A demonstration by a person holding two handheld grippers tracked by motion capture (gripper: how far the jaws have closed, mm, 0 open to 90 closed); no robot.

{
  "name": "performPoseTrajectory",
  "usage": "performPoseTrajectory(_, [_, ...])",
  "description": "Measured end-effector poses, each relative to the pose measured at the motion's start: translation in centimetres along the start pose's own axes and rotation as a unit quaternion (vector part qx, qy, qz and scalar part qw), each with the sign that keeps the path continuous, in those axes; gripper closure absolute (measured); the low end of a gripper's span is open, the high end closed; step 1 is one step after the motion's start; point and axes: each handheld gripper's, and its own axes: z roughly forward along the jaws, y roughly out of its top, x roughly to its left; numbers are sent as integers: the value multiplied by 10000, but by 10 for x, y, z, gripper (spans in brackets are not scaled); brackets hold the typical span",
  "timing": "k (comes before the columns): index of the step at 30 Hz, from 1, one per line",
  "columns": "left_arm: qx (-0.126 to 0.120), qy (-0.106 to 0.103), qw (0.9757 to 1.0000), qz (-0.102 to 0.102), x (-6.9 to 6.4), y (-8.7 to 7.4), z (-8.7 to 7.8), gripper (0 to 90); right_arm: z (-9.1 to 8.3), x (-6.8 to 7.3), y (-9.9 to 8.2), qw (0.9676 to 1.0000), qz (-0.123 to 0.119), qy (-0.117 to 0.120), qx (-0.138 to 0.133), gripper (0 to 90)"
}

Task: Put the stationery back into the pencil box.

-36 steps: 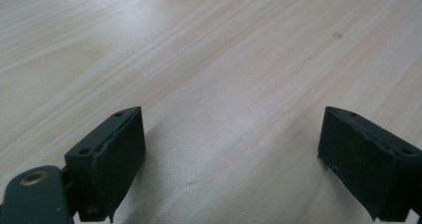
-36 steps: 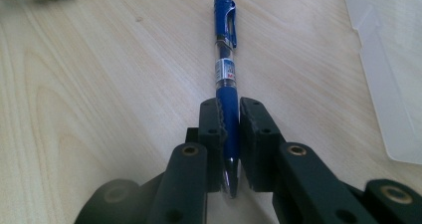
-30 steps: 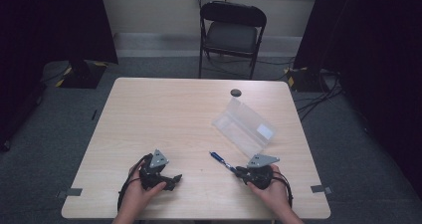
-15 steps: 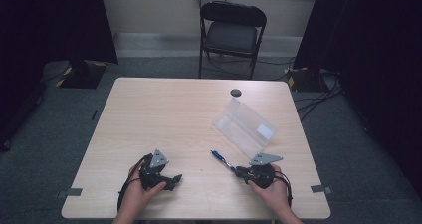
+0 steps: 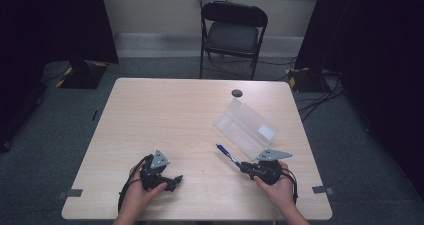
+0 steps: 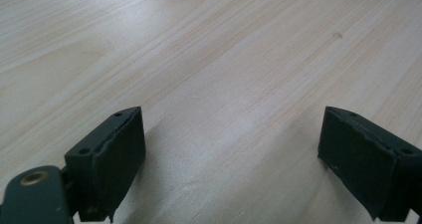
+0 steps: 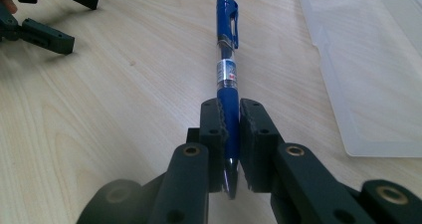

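- High view: a light wooden counter (image 5: 165, 115) carries a clear plastic case (image 5: 246, 127) lying open toward its right side, and a small dark round object (image 5: 237, 92) sits near the far edge. A black folding chair (image 5: 232, 32) stands beyond the counter. At the near edge, the person's left hand (image 5: 137, 197) holds the left hand-held gripper (image 5: 172, 181), and the right hand (image 5: 275, 187) holds the right hand-held gripper (image 5: 241, 164). A blue pen (image 5: 226, 153) sticks out from the right one, pointing up-left, just beside the case's near corner.
- Left gripper view: the left hand-held gripper (image 6: 229, 149) has its two black jaws spread wide apart over bare wood grain, with nothing between them.
- Right gripper view: the right hand-held gripper (image 7: 233, 139) is clamped on the blue pen (image 7: 227, 50) at its lower barrel; the pen runs straight away from the jaws, clip end farthest. The clear case (image 7: 368, 74) lies to the right, and the left hand-held gripper (image 7: 47, 15) sits open at the upper left.
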Motion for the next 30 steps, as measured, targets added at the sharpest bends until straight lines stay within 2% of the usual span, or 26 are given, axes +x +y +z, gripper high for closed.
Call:
performPoseTrajectory(10, [0,1,10000,-1,0,0,0,111,-3,-4,8,10000,-88,-40,10,811])
performPoseTrajectory(30, [1,1,10000,1,0,0,0,111,-5,-17,30,10000,-11,-78,-24,811])
